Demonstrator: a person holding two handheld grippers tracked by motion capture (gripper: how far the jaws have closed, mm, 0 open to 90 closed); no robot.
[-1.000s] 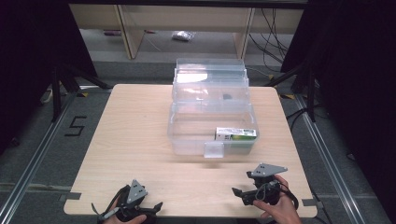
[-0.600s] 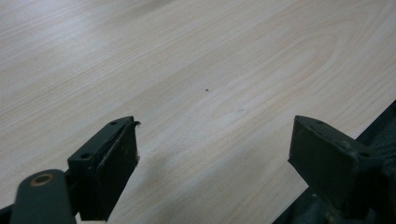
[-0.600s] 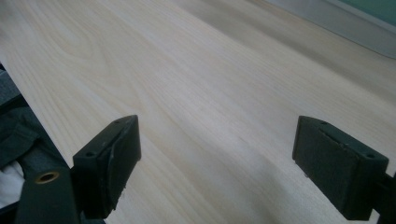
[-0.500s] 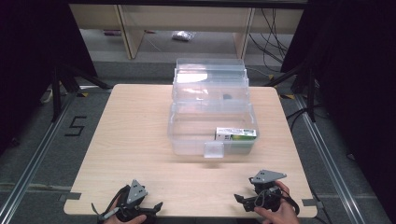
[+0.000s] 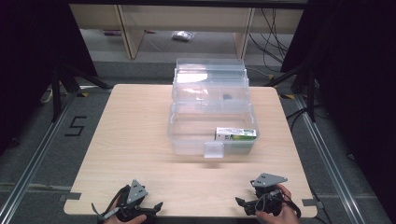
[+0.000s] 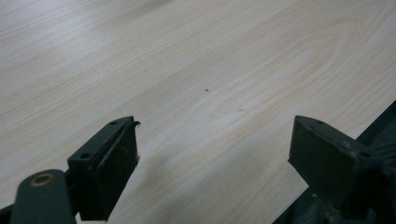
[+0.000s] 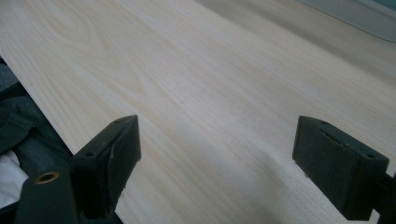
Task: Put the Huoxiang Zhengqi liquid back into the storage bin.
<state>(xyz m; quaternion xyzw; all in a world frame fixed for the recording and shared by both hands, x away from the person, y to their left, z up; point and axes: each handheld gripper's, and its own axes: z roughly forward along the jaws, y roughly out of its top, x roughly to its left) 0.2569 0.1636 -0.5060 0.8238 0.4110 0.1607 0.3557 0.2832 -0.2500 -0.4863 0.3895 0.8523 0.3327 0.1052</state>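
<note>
Resting low at the near edge of the pale wooden desk (image 5: 140, 140), the left tool (image 5: 149, 208) and the right tool (image 5: 243, 204) each sit in a hand, well apart from one another. In the left gripper view the left tool (image 6: 212, 149) has its two black jaws spread wide with bare wood grain between them and nothing in its hold; a small dark speck (image 6: 206, 89) marks the desk ahead of it. In the right gripper view the right tool (image 7: 215, 151) is likewise spread wide and holds nothing, its jaws just above the desk surface, with the desk's edge running along the left of that view.

Farther out, near the middle of the desk and well apart from both tools, stands a clear plastic storage box (image 5: 187, 135) with its clear hinged lid (image 5: 210, 77) raised behind it. Inside the box, against its right front corner, lies a small green and white carton (image 5: 236, 134). A square clear latch (image 5: 213, 150) hangs at the middle of the front wall. Beyond the desk, a small crumpled plastic bag (image 5: 180, 36) lies on the floor.
</note>
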